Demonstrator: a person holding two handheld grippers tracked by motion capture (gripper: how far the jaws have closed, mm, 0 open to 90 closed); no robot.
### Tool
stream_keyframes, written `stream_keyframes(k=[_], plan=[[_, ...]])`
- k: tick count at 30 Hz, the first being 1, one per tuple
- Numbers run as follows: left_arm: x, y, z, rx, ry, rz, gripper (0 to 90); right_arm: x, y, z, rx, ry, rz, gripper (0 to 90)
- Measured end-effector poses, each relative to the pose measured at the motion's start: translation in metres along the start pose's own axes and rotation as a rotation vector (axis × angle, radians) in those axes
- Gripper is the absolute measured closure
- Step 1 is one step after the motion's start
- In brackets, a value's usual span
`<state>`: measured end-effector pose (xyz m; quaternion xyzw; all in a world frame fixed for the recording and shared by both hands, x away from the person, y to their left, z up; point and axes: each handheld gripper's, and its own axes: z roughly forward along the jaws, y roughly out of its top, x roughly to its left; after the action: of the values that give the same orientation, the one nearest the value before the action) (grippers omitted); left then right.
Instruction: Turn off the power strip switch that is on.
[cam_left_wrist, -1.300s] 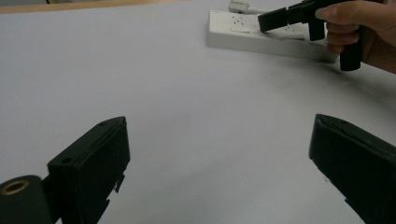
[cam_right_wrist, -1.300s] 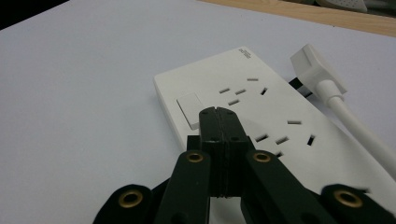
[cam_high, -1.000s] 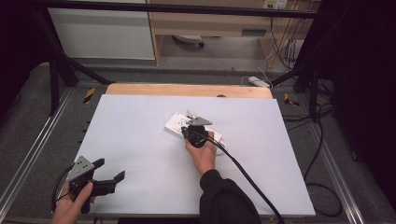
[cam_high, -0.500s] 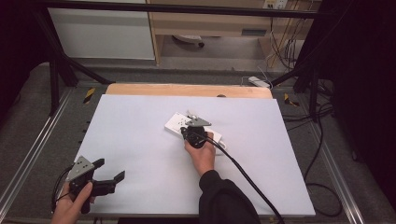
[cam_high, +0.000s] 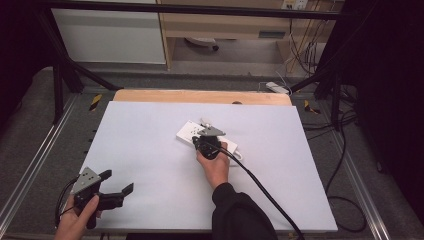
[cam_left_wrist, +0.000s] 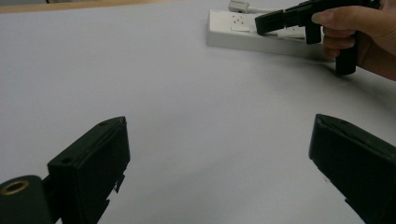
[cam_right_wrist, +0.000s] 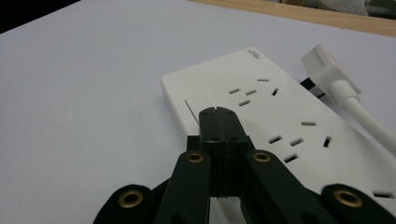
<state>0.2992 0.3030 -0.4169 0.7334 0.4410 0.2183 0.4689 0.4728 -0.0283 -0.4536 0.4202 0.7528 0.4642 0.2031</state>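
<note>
Your right gripper (cam_right_wrist: 218, 114) has its two black jaws pressed flat together with nothing between them, the tips poised at the square rocker switch (cam_right_wrist: 198, 103) near one end of a white power strip (cam_right_wrist: 261, 107). In the right gripper view you cannot tell whether the tips touch the switch or hang just above it. Beyond the tips, the strip is a flat, smooth plastic slab with rounded corners, and its long axis runs from the switch end close under the jaws away toward the lower right of that view. From above, the power strip (cam_high: 192, 131) lies slantwise on the table (cam_high: 150, 130), one end up and to the left of your right gripper (cam_high: 204, 131), the rest passing beneath your right hand (cam_high: 216, 165). One strip is in view, with several groups of slot openings along its top face. Just past its far edge lies one white plug (cam_right_wrist: 324, 67) on a thick, round white cord (cam_right_wrist: 369, 119), resting on the table beside the strip.

Well apart, near the table's front left corner, your left gripper (cam_high: 114, 186) is held in your left hand (cam_high: 75, 222), its jaws spread wide and empty above the plain matte white tabletop. In the left gripper view, the strip (cam_left_wrist: 243, 35) sits far ahead of those jaws. A bare wooden edge (cam_high: 200, 96) borders the table's far side.
</note>
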Motion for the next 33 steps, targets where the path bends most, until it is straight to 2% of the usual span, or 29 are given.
stream_keyframes(k=[21,33], plan=[[0.0,0.0,0.0,0.002,0.002,0.004,5.2,-0.001,0.004,-0.01,-0.013,0.006,-0.024,90.0],[0.0,0.0,0.0,0.003,0.002,0.003,5.2,-0.001,0.008,-0.015,-0.03,0.014,-0.011,88.9]])
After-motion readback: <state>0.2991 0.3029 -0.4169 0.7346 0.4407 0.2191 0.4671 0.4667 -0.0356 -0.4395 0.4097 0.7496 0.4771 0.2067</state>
